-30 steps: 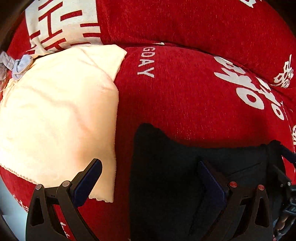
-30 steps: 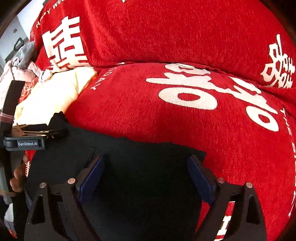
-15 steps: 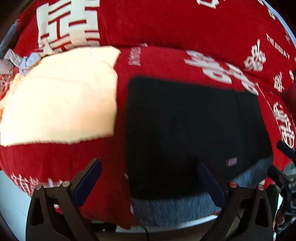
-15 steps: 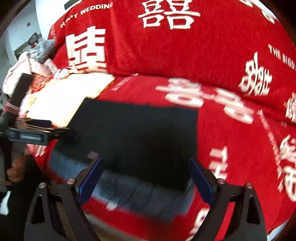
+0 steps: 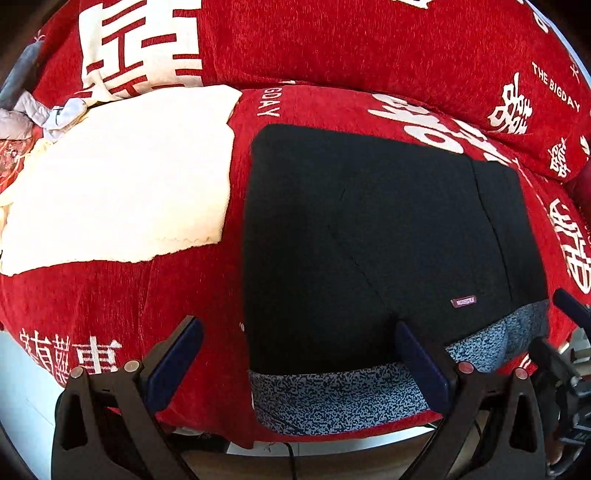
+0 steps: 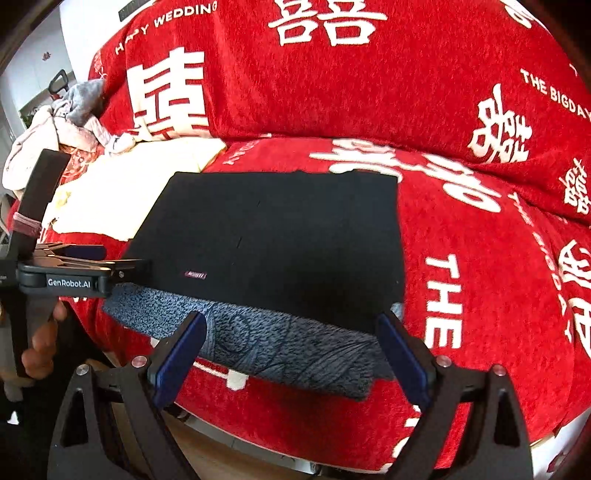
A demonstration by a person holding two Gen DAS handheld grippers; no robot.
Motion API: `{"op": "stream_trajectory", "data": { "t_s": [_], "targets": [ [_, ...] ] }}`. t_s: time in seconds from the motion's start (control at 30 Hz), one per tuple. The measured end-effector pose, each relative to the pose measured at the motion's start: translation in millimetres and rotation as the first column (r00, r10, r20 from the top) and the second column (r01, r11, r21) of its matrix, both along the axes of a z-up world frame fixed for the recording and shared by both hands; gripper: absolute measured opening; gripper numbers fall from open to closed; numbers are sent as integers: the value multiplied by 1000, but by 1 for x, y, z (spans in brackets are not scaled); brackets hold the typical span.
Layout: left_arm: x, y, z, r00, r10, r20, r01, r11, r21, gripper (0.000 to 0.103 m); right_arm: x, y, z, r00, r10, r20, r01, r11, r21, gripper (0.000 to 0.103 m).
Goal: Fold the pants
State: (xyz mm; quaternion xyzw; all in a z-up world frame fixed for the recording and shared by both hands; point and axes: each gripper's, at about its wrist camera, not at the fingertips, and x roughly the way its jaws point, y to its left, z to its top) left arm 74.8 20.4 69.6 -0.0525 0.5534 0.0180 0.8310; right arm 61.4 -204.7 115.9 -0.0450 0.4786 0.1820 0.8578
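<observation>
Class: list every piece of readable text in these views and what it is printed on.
"HAPPY WEDDING": red cover, the first word partly cut.
"THE BIGDAY": cover, both views.
"THE": cover's front edge.
"GenRobot.AI": left gripper.
White Chinese characters: cover.
Pants tag: too small to read.

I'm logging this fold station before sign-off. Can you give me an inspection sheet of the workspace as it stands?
Surface: red sofa cover with white lettering.
Job's things: black pants folded into a flat rectangle, grey fleecy lining showing along the near edge, small label up.
Clutter: cream towel left of the pants; heap of clothes at the far left end.
Grippers: left gripper and right gripper both open, holding nothing.
Cables: thin dark cable below the sofa edge.
Surroundings: white wall at left.
</observation>
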Motion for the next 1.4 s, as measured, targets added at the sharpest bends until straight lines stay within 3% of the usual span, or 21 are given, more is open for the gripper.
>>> {"op": "stream_trajectory", "data": {
  "t_s": [0.13, 0.33, 0.53, 0.67, 0.9, 1.07, 1.13, 1.2, 1.3, 1.4],
  "targets": [
    [-1, 1, 1, 1000, -1, 0, 1, 1000, 8, 103, -3, 10, -12, 1000, 9, -6, -9, 998, -54, 97],
    [-3, -7, 12, 999, -28, 20, 27, 999, 23, 103, -1, 13, 12, 999, 9, 33, -7, 999, -46, 97],
    [2, -17, 19, 998, -56, 29, 55, 998, 42, 103, 24, 19, 17, 999, 9, 44, -5, 997, -81, 97],
    [4, -20, 9, 998, -57, -8, 58, 996, 62, 103, 56, 23, 16, 999, -4, 43, 9, 994, -109, 97],
    [3, -18, 1, 998, -50, -22, 51, 998, 42, 103, 117, 33, -15, 994, -54, -96, 44, 994, -102, 97],
    [7, -17, 14, 997, -72, -6, 72, 997, 36, 103, 129, 32, -20, 987, -111, -112, 95, 986, -138, 103],
    [18, -7, 35, 997, -59, 54, 58, 998, 27, 103, 122, 25, -9, 989, -131, -75, 122, 986, -111, 103],
    [37, 3, 46, 998, -27, 62, 26, 999, 22, 103, 119, 20, -2, 987, -151, -51, 144, 981, -127, 103],
    [88, 29, 44, 996, 88, 5, -88, 996, 17, 103, 132, 13, -1, 974, -217, -58, 206, 967, -152, 103],
    [130, 48, 22, 982, 170, -81, -170, 985, 6, 103, 153, -2, -9, 939, -313, -141, 300, 948, -102, 103]
  ]
}}
